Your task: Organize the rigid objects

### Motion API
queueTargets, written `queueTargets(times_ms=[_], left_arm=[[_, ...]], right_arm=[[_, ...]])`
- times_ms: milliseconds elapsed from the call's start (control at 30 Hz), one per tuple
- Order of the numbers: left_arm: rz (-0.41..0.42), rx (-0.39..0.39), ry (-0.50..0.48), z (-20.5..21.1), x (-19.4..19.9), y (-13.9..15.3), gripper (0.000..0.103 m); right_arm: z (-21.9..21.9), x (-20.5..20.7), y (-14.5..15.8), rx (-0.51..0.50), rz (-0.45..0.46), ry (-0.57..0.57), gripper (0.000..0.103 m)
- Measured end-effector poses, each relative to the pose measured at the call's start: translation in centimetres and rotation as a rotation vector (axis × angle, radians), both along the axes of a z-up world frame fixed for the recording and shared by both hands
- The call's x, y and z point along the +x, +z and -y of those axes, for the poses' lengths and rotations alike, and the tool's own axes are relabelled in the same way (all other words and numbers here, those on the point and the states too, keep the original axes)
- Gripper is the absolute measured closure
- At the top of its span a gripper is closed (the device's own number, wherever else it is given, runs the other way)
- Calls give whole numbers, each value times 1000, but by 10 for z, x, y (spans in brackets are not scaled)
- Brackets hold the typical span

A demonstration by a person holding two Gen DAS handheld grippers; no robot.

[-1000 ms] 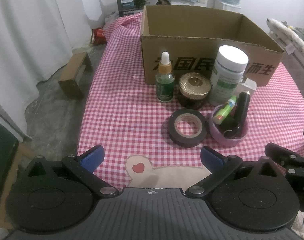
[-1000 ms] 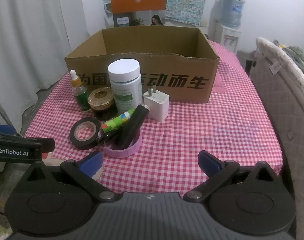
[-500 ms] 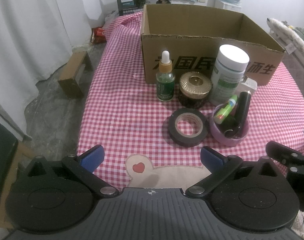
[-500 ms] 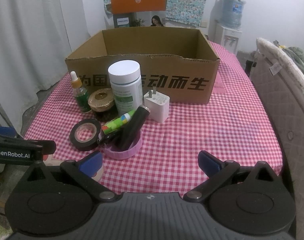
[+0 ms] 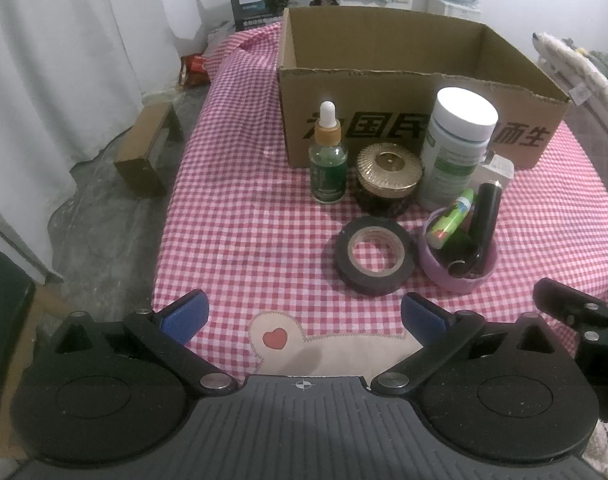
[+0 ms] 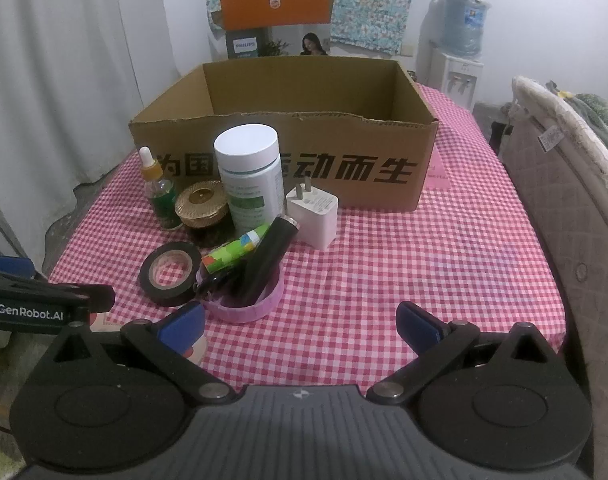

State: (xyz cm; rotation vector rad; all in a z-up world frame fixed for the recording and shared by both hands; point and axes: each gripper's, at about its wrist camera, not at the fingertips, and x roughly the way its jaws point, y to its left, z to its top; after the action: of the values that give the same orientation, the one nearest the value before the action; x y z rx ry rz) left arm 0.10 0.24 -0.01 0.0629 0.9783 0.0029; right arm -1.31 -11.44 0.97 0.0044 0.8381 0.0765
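Note:
An open cardboard box [image 5: 415, 120] [image 6: 288, 152] stands at the back of the checked table. In front of it are a green dropper bottle [image 5: 327, 164] [image 6: 160, 192], a gold-lidded jar [image 5: 388, 178] [image 6: 202, 210], a white pill bottle [image 5: 455, 148] [image 6: 252, 176], a white plug adapter [image 6: 313, 216], a roll of black tape [image 5: 373, 256] [image 6: 170, 274] and a pink cup [image 5: 457, 258] [image 6: 244, 300] holding a green tube and a black cylinder. My left gripper [image 5: 304, 316] and right gripper [image 6: 300, 320] hover open near the table's front edge, holding nothing.
A padded chair back [image 6: 563, 200] stands right of the table. On the floor to the left lies a small cardboard stool [image 5: 148, 152] by a white curtain [image 5: 64, 60]. A water dispenser [image 6: 459, 56] is at the back right. Bare cloth lies right of the objects.
Both grippers have drifted slightly; the objects sit a little lower in the left wrist view. Nothing on the table has moved.

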Motion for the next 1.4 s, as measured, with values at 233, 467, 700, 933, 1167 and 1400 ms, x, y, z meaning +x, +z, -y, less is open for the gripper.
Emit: queueTargets(times_ms=[233, 467, 700, 933, 1167, 1400], left_arm=[[-10, 5, -9, 3, 5, -3, 0], [-28, 11, -18, 6, 13, -7, 0], [-10, 12, -61, 11, 19, -9, 0], [90, -30, -224, 25, 17, 3, 0], [122, -123, -406, 45, 23, 4, 11], [107, -119, -532, 70, 33, -1, 44]], right_arm=[[3, 3, -1, 7, -3, -8, 0], [7, 6, -6, 16, -13, -18, 0], [13, 12, -12, 43, -17, -33, 0], [38, 18, -10, 126, 34, -35, 0], [69, 38, -13, 375, 36, -34, 2], [73, 70, -39, 541, -30, -10, 31]])
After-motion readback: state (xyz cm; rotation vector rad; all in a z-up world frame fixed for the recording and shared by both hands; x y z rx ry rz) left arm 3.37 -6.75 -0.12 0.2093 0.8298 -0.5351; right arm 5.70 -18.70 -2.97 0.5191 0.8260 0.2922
